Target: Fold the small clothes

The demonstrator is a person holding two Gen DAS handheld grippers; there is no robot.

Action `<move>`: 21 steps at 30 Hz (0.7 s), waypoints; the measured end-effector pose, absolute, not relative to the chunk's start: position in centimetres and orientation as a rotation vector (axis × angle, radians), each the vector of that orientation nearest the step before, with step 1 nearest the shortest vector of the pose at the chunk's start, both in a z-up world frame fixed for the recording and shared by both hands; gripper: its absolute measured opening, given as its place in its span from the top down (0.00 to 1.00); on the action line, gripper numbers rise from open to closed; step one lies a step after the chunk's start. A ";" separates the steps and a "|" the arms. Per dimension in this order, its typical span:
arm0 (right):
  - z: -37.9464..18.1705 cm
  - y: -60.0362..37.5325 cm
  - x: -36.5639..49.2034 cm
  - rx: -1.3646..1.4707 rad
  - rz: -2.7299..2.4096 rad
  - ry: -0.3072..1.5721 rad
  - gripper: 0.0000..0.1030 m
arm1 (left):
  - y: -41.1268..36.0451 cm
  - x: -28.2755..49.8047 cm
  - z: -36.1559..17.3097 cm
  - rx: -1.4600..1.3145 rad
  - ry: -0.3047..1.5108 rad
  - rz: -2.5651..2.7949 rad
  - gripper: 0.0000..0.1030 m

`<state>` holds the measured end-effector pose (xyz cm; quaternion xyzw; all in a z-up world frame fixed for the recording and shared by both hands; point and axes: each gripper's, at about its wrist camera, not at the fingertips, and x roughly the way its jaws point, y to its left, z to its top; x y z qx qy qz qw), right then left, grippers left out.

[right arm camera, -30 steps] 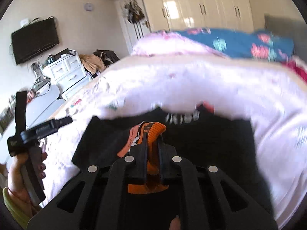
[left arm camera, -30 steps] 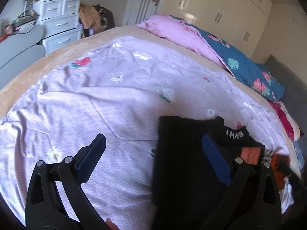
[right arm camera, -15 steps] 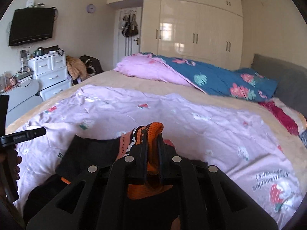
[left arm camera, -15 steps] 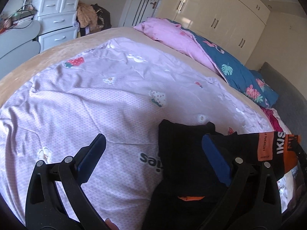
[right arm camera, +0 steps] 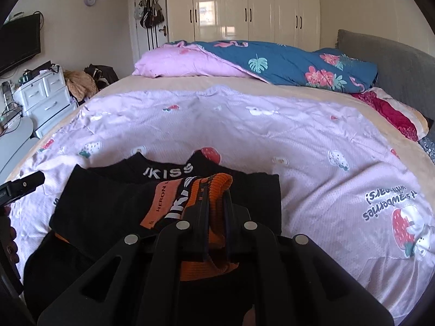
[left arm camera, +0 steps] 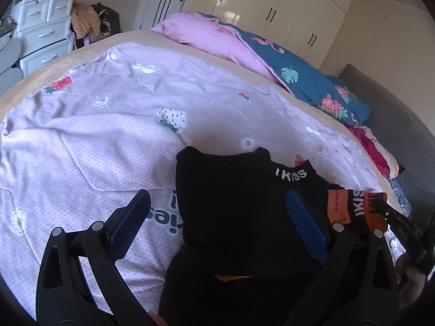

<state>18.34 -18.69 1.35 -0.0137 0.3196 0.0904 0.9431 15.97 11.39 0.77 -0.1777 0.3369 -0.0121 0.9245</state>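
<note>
Only the right wrist view shows the grip itself: the right gripper [right arm camera: 216,212] has its fingers pinched together on the ribbed orange band [right arm camera: 217,190] of the black garment [right arm camera: 108,203], which lies on the lilac strawberry-print quilt [right arm camera: 299,141] at the near side of the bed. The left wrist view instead shows the left gripper [left arm camera: 217,217] with jaws spread wide and holding nothing, one blue pad [left arm camera: 130,217] over bare quilt [left arm camera: 95,135], the other over the black garment [left arm camera: 231,203]. Beyond the garment's far edge with its white lettering, the quilt stretches uncovered toward the pink and blue bedding [right arm camera: 244,59] at the far side.
</note>
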 end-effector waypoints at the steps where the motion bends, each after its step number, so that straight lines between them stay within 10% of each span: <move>1: 1.2 -18.8 18.4 -0.027 0.182 0.657 0.92 | 11.4 16.0 0.7 -0.369 0.693 -0.036 0.15; 21: -2.2 -17.3 19.3 -0.035 0.286 0.787 0.71 | 14.4 16.7 -3.1 -0.511 0.833 -0.027 0.49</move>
